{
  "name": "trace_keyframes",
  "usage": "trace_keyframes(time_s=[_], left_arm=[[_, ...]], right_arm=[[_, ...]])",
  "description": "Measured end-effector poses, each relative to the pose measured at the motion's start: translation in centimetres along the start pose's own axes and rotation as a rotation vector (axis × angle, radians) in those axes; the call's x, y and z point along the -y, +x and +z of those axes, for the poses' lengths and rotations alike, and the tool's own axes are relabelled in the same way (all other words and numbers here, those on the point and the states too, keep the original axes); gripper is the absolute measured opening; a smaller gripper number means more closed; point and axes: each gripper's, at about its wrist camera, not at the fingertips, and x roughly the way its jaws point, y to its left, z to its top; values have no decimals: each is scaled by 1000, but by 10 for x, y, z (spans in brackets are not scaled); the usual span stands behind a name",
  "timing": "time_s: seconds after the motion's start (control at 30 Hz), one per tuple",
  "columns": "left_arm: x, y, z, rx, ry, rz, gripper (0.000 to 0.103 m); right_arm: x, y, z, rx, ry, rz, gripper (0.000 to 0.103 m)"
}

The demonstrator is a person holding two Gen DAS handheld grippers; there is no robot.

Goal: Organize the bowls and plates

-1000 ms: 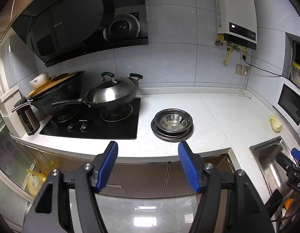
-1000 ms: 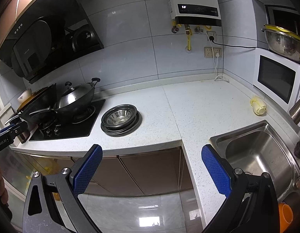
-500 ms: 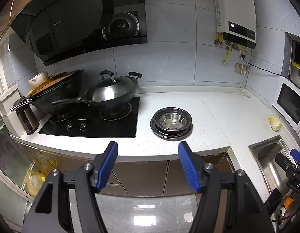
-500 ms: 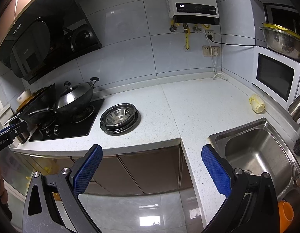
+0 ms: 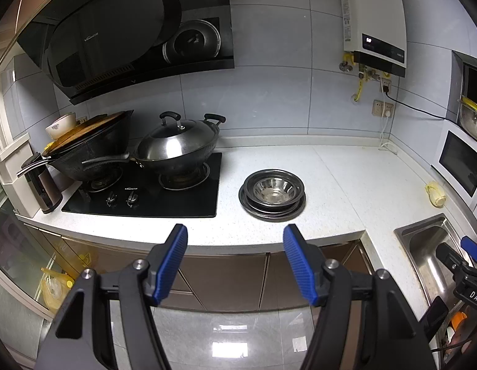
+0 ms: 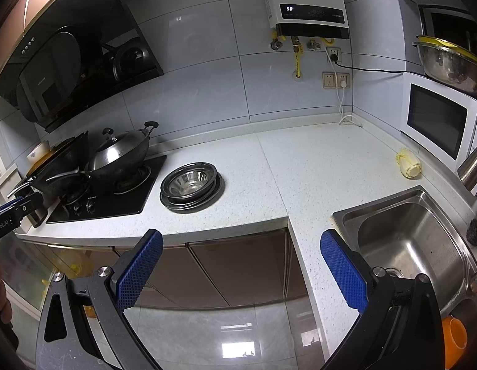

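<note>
Here, my left gripper (image 5: 235, 236) hangs out over the floor, short of the counter's near edge, its blue pads spread wide with nothing between them. My right gripper (image 6: 241, 240) hangs likewise, wide and empty, with the steel sink (image 6: 405, 240) to its right. The stack of steel bowls and plates (image 5: 272, 191) sits on the speckled white countertop (image 5: 346, 178), just right of the black gas hob (image 5: 176, 197), well beyond both grippers. A lidded wok (image 5: 178, 146) stands on the hob's right burner.
</note>
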Motion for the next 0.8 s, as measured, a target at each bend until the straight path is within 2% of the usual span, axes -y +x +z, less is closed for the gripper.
trace_keyframes(time_s=[0.4,0.67,0.8], left_arm=[[1,-5,-6,-5,6,-11,63],[-2,-8,-5,4,3,-61,63],[-3,-9,-4,10,0,-59,63]], right_arm=[[1,-2,-5,-6,-1,-2,100],[1,-2,-6,-12,-11,-10,100],[1,-3,-6,-10,-13,-14,100]])
